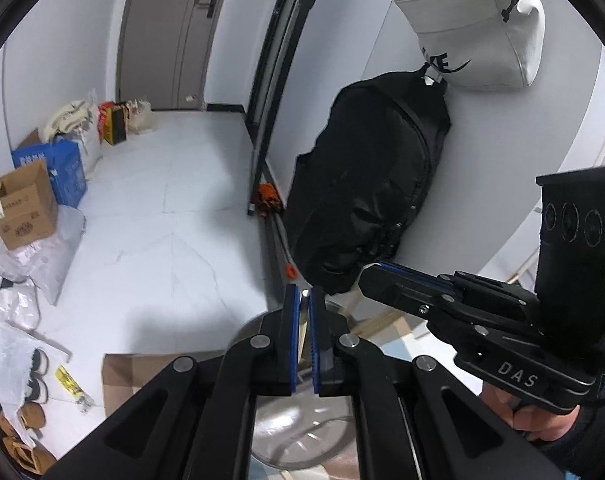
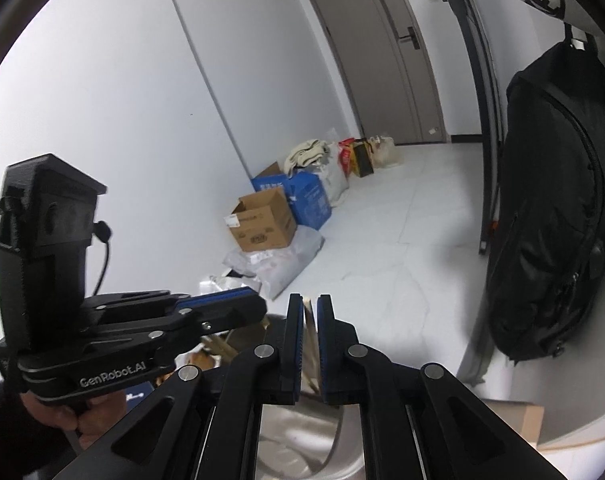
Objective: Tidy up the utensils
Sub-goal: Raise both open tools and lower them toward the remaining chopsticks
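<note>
My left gripper (image 1: 303, 300) is shut on a thin pale wooden stick, likely a chopstick (image 1: 302, 334), held between its blue pads above a round metal container (image 1: 298, 432). My right gripper (image 2: 310, 308) is shut on pale wooden chopsticks (image 2: 311, 344), which run down toward a shiny metal container (image 2: 298, 440) below it. Each gripper shows in the other's view: the right one (image 1: 372, 276) at the right, the left one (image 2: 258, 304) at the left, both raised and close together.
A black backpack (image 1: 366, 192) and a white bag (image 1: 474, 28) hang on the wall at the right. Cardboard and blue boxes (image 2: 274, 212) and plastic bags line the far wall on the white tiled floor. A grey door (image 2: 382, 52) stands at the back.
</note>
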{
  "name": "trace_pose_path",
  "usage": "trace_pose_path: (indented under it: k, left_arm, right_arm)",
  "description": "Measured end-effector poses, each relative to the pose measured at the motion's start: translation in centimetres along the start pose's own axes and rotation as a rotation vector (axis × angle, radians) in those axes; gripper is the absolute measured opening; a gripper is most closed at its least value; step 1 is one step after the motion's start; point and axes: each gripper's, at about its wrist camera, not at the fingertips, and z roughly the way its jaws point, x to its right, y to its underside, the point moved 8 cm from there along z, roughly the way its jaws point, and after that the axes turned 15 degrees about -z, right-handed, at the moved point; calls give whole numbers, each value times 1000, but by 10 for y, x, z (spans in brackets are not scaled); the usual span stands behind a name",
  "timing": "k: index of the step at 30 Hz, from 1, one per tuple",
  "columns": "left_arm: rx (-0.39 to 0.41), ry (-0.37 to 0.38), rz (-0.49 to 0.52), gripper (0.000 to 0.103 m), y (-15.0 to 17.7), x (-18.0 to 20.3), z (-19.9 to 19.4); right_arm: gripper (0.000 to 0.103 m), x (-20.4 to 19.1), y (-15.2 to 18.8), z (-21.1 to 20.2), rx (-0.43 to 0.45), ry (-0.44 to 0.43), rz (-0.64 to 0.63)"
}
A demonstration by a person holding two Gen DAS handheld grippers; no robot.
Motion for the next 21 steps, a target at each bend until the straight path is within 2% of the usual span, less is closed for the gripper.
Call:
trace_pose_path:
  k: [1,2,4,6,8,9,10,15,17,21]
  left_arm:
    - [2,-4,-3,1,0,0,-2]
    - [9,-4,-2,1,-1,2,-7]
    - [19,-7,3,2,1,5,-15]
    - [31,-13,6,9,2,9,-24]
    - [54,-28,2,27,2,8,-29]
    - [72,-37,0,31,4,8,-35]
    - [83,-41,-3,35,4,7,-37]
    - [120,-77,-11,44,13,8,-52]
    - [142,-95,-9,54,19,8,-59]
    - [185,-135,-11,64,31,6,-71]
  right_arm:
    - [18,1,0,-5,4,0,6]
    - [30,1,1,-10,12,1,11]
    - [43,-3,-2,-17,33,-9,16]
    - [46,-4,-1,-27,49,2,15]
    - [59,-4,0,-39,69,10,26]
    - [62,-4,0,-44,78,15,32]
    - [63,-4,3,-50,84,21,35]
    - [69,-8,12,-74,101,43,53]
    - [70,-13,18,-81,106,49,57]
    - [78,-19,28,-94,111,57,55]
